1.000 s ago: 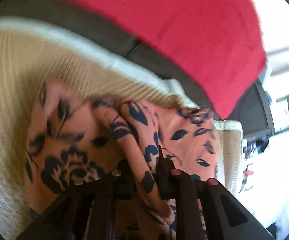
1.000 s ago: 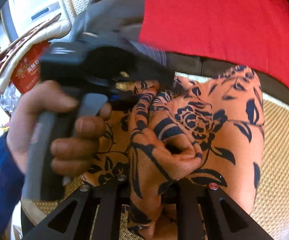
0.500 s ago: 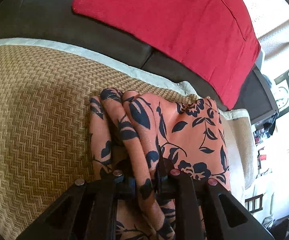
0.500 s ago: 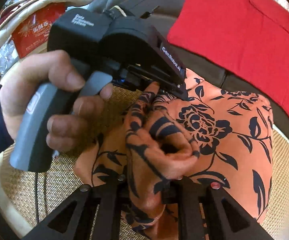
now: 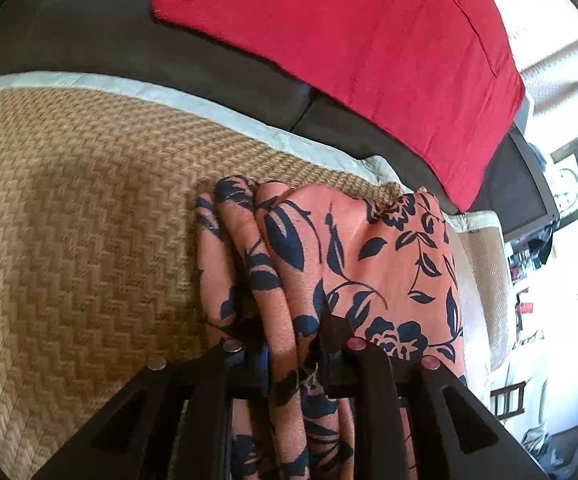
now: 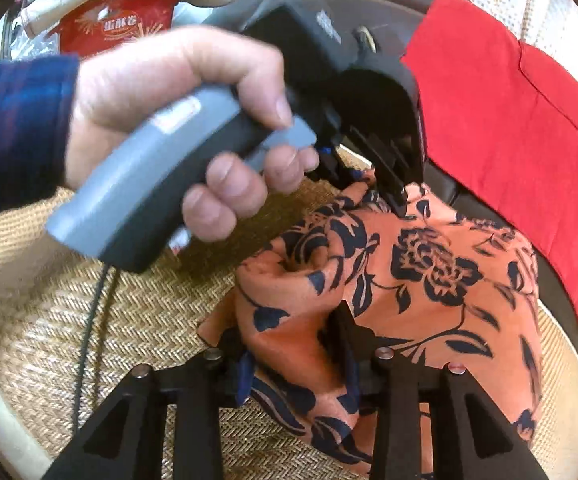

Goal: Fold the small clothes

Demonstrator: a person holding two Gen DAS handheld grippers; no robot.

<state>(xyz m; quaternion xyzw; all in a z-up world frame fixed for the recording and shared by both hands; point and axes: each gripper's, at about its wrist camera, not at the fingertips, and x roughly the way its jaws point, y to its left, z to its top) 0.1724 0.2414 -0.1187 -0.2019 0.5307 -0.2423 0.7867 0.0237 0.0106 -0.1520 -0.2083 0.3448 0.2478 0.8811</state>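
An orange garment [image 5: 373,252] with dark blue flowers lies folded on a woven straw mat [image 5: 81,240]. My left gripper [image 5: 289,332] is shut on a bunched edge of the garment at its near left side. In the right wrist view the same garment [image 6: 429,280] is spread to the right, and my right gripper [image 6: 293,344] is shut on a gathered fold of it. The left gripper [image 6: 401,196], held in a hand, pinches the garment's far edge there.
A red cushion [image 5: 349,48] leans on the dark sofa back [image 5: 89,40] behind the mat; it shows again in the right wrist view [image 6: 521,128]. The mat has a cream border [image 5: 209,104]. A red bag [image 6: 117,24] and cluttered shelves lie off the sofa's sides.
Both grippers have carried the garment's gathered edge over and down toward the mat, so the cloth now lies flatter and folded. The left hand moved closer to the right camera.
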